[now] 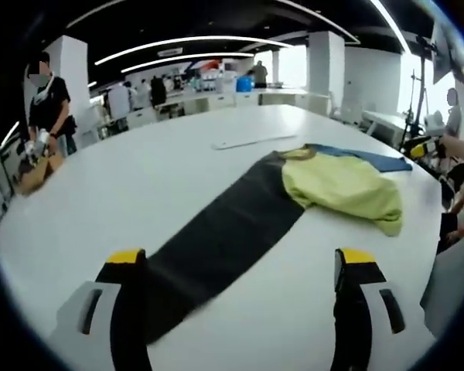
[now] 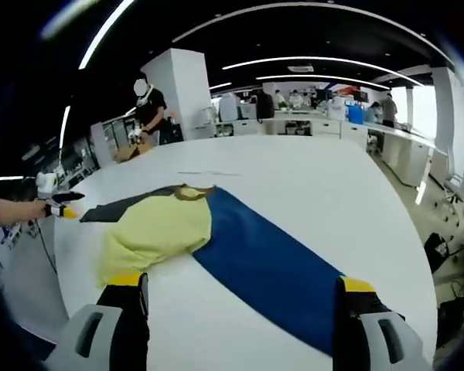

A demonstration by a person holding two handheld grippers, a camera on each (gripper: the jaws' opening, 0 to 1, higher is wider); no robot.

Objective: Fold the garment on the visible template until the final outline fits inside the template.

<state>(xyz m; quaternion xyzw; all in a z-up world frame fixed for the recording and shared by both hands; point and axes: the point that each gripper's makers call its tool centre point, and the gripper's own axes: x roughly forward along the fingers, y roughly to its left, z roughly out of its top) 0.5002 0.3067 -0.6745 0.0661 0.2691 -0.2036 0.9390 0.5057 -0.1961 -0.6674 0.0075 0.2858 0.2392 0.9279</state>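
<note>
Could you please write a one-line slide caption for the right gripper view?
Yellow-green garment lying crumpled across a black strip and a blue strip on a white table, right gripper open above.

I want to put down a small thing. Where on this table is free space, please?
The white table is bare beyond the blue strip toward its far edge, and beside the black strip. It is crowded where the yellow garment covers both strips.

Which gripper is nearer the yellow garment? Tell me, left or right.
Right, probably. The right gripper sits just short of the yellow garment; the left gripper stands farther back, a stretch of black strip between them.
</note>
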